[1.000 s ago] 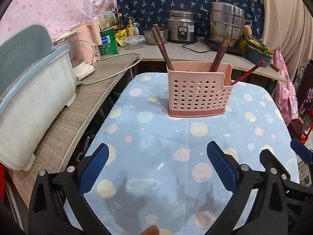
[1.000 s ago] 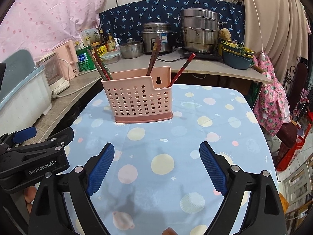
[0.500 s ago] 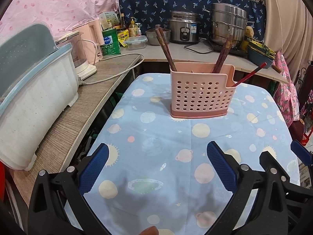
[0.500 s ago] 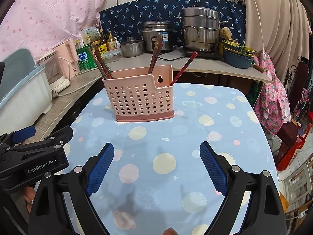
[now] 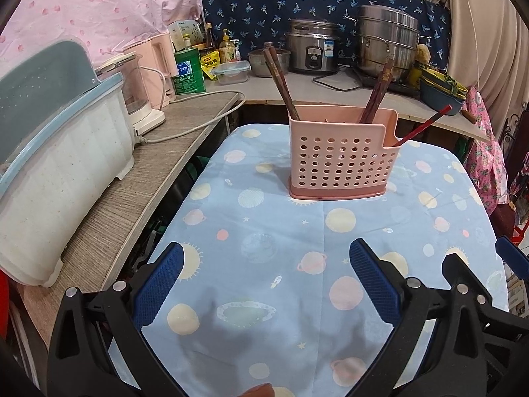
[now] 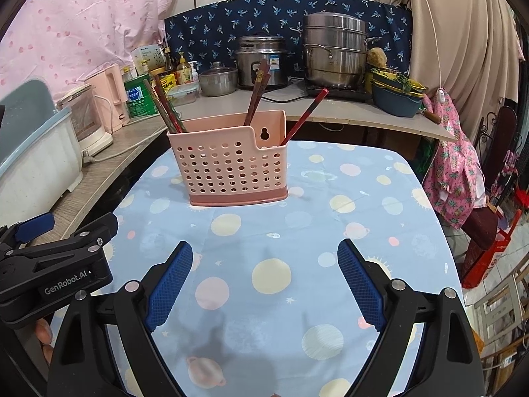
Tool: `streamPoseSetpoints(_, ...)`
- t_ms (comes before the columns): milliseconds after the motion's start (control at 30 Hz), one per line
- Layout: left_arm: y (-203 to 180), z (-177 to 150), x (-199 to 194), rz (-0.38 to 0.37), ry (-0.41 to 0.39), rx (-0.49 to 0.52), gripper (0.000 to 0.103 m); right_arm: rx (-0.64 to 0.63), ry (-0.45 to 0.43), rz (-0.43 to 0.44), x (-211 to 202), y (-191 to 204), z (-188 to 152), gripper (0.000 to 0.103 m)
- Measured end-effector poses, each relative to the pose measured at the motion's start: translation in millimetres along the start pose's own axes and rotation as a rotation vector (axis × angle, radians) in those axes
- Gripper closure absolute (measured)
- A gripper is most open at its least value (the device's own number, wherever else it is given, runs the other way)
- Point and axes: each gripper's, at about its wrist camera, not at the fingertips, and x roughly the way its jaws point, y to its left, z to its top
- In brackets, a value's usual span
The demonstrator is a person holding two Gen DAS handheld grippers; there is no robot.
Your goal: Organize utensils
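drifted slightly back from the pink caddy (image 5: 342, 154); left tongs (image 5: 264, 281) and right tongs (image 6: 264, 281) apart, empty (chopsticks (image 6: 254, 99) all stowed), probably finished.

Both my wrist cameras look forward from low over the surface (image 5: 274, 264), sharing the pink utensil caddy (image 5: 340, 162) (image 6: 231, 168) ahead.

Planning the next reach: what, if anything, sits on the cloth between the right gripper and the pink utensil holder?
Nothing visible does. Only bare planet-print tablecloth lies between the open right gripper and the pink utensil holder. The left gripper is off to the side, out of that path.
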Motion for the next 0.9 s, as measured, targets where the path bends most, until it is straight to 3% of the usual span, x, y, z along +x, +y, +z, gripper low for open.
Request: streamPoseSetpoints(900, -6.8, 5.0, 1.2, 0.008, -0.020, 0.003, 0.007, 0.005, -0.012, -0.009, 0.2, -3.1, 3.1, 0.018)
